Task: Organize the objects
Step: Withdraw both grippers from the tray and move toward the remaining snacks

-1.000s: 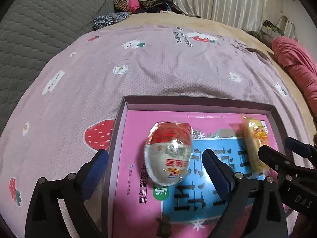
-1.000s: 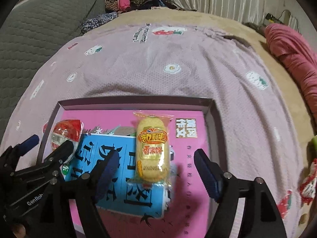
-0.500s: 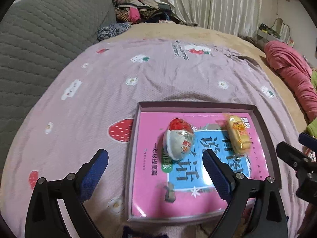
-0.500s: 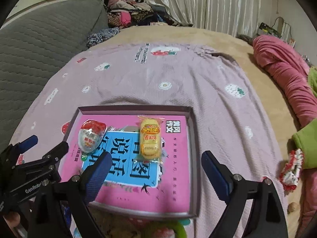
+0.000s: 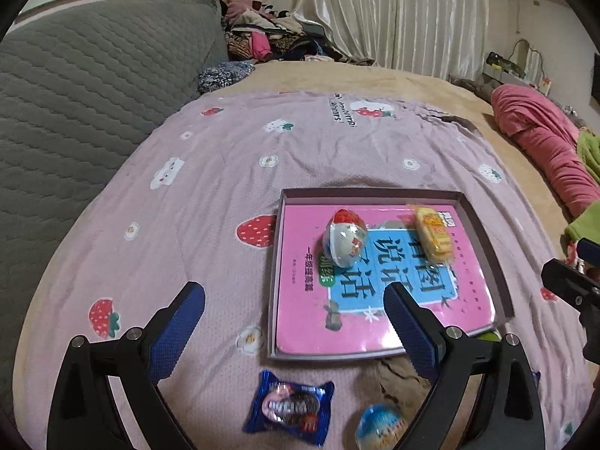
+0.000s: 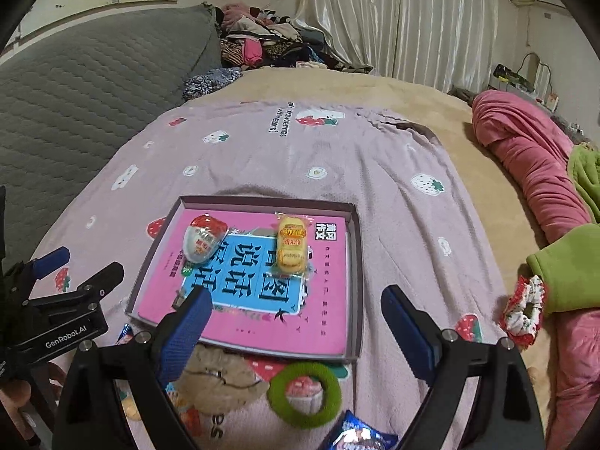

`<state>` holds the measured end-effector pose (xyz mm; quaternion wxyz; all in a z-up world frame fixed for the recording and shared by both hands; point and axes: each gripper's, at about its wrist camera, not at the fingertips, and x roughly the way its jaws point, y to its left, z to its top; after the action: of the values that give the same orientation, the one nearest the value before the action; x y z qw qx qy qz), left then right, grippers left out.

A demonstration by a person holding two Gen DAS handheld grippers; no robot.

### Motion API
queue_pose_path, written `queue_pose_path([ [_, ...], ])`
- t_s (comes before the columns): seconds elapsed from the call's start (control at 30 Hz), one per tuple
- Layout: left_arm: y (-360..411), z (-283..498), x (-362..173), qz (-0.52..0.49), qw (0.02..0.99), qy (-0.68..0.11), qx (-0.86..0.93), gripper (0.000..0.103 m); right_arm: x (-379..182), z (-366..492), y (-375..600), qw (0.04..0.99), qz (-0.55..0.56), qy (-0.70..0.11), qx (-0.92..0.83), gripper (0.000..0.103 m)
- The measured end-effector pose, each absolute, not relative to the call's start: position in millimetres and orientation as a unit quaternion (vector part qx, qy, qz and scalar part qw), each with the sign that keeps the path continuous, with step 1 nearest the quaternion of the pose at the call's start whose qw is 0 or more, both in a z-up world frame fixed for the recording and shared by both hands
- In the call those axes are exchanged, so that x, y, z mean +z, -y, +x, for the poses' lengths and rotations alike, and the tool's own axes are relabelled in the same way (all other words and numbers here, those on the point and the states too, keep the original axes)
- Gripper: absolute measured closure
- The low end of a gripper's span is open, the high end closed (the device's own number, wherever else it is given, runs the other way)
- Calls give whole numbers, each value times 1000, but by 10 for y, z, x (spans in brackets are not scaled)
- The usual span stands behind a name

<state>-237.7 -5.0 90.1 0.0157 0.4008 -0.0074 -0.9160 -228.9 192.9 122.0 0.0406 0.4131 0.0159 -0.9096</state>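
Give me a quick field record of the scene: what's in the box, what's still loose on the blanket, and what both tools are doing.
box: shallow, open, on the pink blanket
in box: pink book; on it the egg-shaped snack and the yellow snack pack, apart
loose, near side of box: blue wrapped candy, green ring, blue egg, tan crumpled item
left tool: open, empty
right tool: open, empty, jaws have just been opening
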Motion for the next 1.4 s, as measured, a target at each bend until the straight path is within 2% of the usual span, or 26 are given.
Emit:
queue_pose_path([
  [0.63, -145, -1537, 977, 388, -3, 19, -921, 7, 1316, -1581, -2010, 44, 403, -24, -914, 11],
  [1.4, -367, -1101, 711, 396, -24, 11, -918, 7, 927, -1047, -2349, 21, 424, -25, -905, 11],
])
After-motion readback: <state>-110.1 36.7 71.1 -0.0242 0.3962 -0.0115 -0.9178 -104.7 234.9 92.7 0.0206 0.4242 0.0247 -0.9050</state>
